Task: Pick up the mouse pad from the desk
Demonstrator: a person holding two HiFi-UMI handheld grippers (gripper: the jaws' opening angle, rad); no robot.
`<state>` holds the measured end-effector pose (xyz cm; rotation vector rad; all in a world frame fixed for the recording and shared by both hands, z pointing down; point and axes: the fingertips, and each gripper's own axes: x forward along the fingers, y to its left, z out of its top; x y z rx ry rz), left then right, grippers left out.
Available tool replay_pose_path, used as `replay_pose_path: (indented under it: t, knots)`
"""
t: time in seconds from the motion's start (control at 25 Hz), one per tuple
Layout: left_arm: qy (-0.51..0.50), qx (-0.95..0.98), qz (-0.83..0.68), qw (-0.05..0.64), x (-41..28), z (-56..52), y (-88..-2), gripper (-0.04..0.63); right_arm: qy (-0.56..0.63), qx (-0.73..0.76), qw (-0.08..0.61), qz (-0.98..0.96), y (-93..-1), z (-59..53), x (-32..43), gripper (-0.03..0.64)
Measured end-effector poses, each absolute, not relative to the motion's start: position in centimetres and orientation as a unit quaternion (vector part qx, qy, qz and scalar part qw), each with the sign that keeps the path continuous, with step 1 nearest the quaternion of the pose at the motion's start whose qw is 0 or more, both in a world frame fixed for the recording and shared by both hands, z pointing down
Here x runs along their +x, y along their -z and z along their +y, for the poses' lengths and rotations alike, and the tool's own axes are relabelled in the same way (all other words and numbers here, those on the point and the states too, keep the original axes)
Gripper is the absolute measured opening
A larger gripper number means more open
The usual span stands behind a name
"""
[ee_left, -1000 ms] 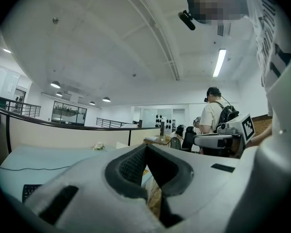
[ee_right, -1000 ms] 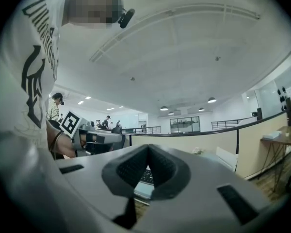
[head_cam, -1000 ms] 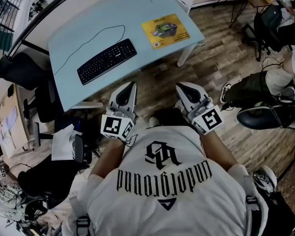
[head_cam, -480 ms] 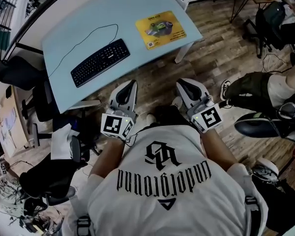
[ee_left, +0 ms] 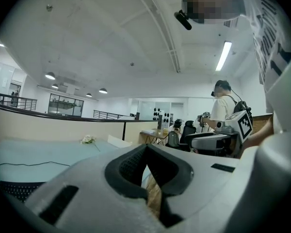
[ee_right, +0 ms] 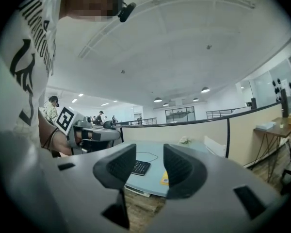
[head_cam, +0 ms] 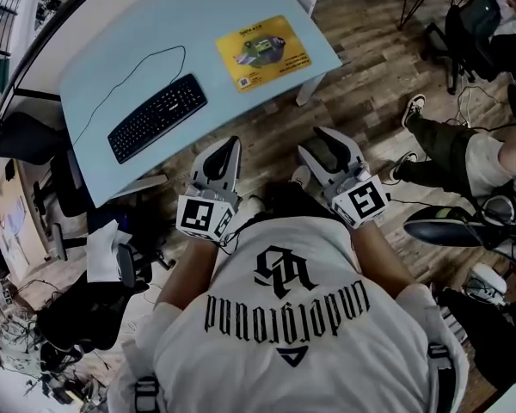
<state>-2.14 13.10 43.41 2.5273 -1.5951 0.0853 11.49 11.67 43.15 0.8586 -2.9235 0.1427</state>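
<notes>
**Tools hanging short of the counter; mouse pad lying flat near its right corner.**
Left tool pressing its jaws together, empty; jaws of the right tool have just been opening, nothing between. Probably best sliding one jaw under the pad's near edge; its thickness is hard to read.

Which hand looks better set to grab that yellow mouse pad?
Probably right. On the right gripper the jaws have just been opening, nothing between them, and the mouse pad shows straight ahead; on the left gripper they are together.
</notes>
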Motion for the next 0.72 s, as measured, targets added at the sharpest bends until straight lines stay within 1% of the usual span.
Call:
replay_pose_path:
  t: [0.16, 0.32, 0.56, 0.72]
  knots:
    - [-0.034, 0.848, -0.524, 0.077, 0.4, 10.3, -43.6, 0.008, -0.055, 0.285, 0.049, -0.956, -43.6, 9.2, 13.5, 0.224]
    - [-0.038, 0.856, -0.511, 0.070, 3.3, 7.9, -43.3, 0.008, -0.059, 0.281, 0.053, -0.957, -44.0, 7.4, 15.2, 0.273]
    - [-0.048, 0.855, -0.512, 0.066, 5.2, 5.7, -43.0, 0.008, -0.062, 0.297, 0.046, -0.952, -43.5, 4.7, 18.0, 0.319]
    - [-0.050, 0.851, -0.519, 0.065, 6.1, 5.0, -43.1, 0.008, -0.061, 0.293, 0.048, -0.953, -44.0, 4.0, 19.7, 0.328]
